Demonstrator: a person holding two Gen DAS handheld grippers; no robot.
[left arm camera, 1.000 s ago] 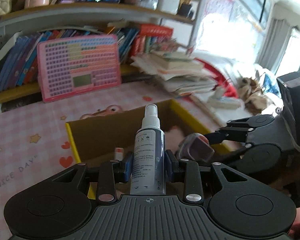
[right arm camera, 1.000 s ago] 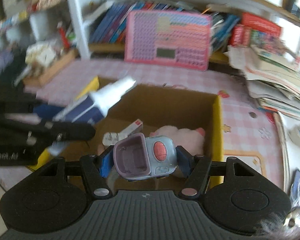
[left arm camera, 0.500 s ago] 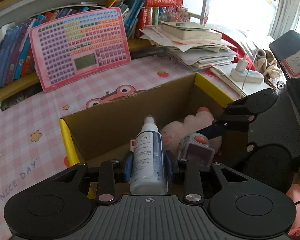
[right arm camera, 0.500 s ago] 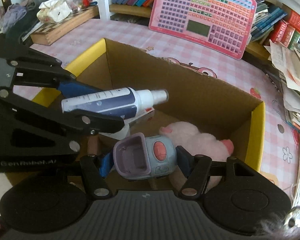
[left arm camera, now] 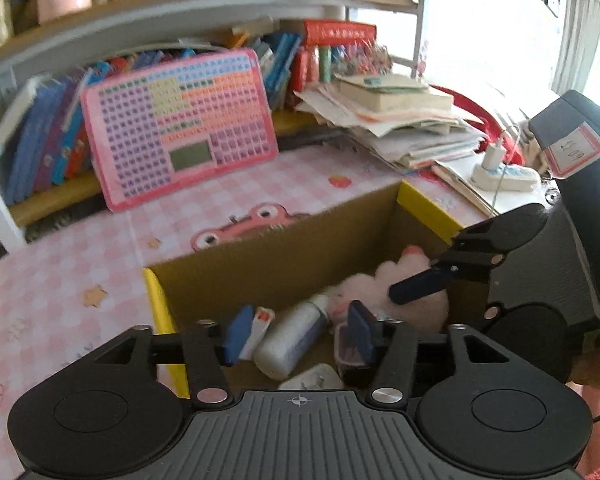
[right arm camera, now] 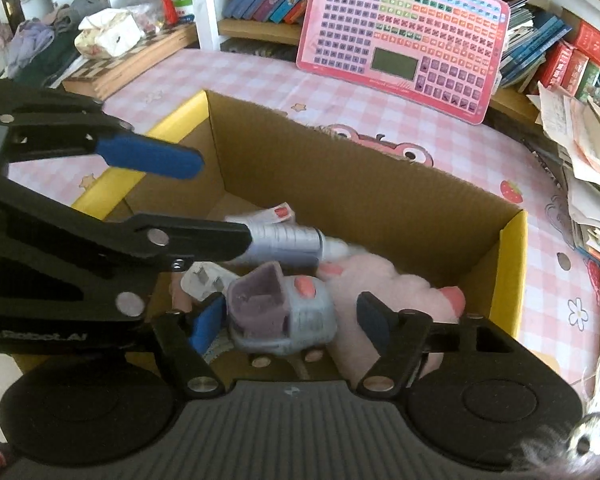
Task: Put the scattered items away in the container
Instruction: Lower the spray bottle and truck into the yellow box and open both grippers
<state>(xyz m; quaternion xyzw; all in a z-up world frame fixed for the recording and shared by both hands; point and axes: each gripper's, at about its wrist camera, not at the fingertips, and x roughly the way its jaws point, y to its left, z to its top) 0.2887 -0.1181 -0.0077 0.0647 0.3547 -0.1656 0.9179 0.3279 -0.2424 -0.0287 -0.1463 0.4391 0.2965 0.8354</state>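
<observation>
An open cardboard box [left arm camera: 268, 264] with yellow flaps stands on the pink checked table. My left gripper [left arm camera: 298, 334] hangs over it, its jaws opening and empty. Below them the white and blue spray bottle [left arm camera: 292, 340] lies on its side on the box floor, next to a small red-and-white carton [left arm camera: 260, 320]. My right gripper [right arm camera: 290, 320] is also opening. The lilac and blue toy car [right arm camera: 284, 312] sits tilted between its pads, clear of both. A pink plush [right arm camera: 384, 280] and a white plug [right arm camera: 204, 278] lie in the box [right arm camera: 512, 256]. The left gripper [right arm camera: 216, 200] reaches in from the left.
A pink toy keyboard [left arm camera: 180, 128] leans against the bookshelf behind the box. A heap of papers and books [left arm camera: 400, 120] and a charger on a power strip [left arm camera: 504, 172] lie to the right. A wooden board with a tissue pack [right arm camera: 108, 36] sits far left.
Both grippers have opened over the box. The spray bottle has dropped out of the left one and lies in the box. The toy car has come free of the right pads.
</observation>
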